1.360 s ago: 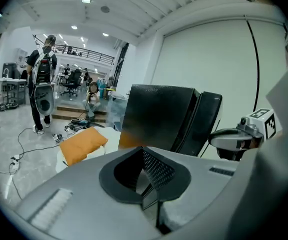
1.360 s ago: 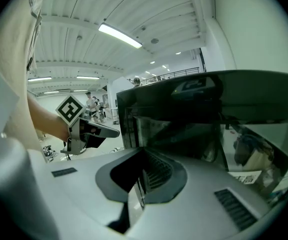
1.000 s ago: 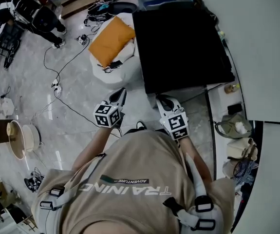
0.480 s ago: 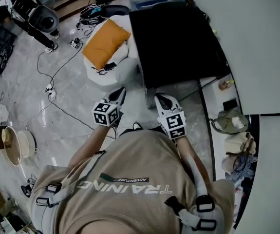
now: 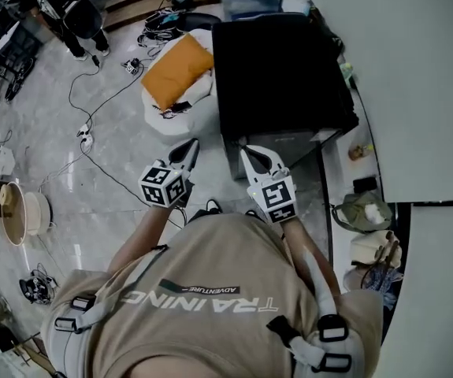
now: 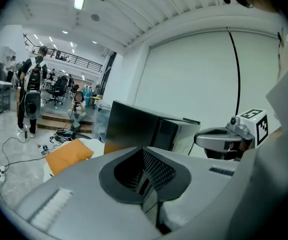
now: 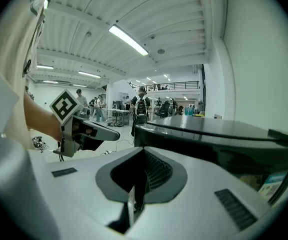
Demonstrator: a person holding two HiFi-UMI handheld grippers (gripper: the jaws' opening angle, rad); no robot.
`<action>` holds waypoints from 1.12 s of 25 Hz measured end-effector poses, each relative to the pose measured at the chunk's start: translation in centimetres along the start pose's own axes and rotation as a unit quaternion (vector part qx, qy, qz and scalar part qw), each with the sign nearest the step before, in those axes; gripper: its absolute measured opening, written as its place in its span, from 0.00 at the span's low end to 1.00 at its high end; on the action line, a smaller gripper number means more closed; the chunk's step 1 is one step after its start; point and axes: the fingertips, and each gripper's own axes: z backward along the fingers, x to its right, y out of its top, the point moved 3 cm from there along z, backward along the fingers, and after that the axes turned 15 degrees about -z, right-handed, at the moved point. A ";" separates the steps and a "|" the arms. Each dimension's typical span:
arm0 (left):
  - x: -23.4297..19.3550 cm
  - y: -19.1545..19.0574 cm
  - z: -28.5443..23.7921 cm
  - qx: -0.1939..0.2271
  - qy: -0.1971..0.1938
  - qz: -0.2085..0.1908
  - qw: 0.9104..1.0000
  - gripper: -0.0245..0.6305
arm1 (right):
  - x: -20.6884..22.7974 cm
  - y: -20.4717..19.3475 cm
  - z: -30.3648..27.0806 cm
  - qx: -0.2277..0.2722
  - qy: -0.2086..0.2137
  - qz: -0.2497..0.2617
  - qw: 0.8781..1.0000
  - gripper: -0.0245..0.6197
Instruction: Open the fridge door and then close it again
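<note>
- While the fridge [image 5: 281, 69] looks shut from here, opening is yet to start.
- Left gripper [image 5: 190, 146] and right gripper [image 5: 247, 154], both pressed together and empty, must reach its door edge.

A big open lab hall: strip lights [image 7: 128, 40] on a ribbed ceiling [image 7: 149, 9], a railed mezzanine [image 6: 81, 61], office chairs [image 6: 59, 86] at the back. Cables [image 5: 104, 93] trail over polished stone floor [image 5: 124, 172], and a person wearing a backpack rig [image 7: 142, 106] stands about.

Left claw [image 5: 190, 146], right claw [image 5: 246, 151]: jaws together, empty.
</note>
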 end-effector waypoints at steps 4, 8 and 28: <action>0.6 2.1 1.1 0.010 0.027 0.001 1.000 0.04 | 0.4 2.2 1.4 0.022 0.021 0.022 0.999 0.03; 1.6 3.8 1.9 0.016 0.047 -0.022 0.999 0.04 | 0.9 3.3 2.5 0.040 0.032 0.023 0.998 0.03; 4.9 7.3 5.5 0.042 0.044 -0.082 0.995 0.04 | 0.4 6.0 5.4 0.109 -0.019 -0.003 0.994 0.03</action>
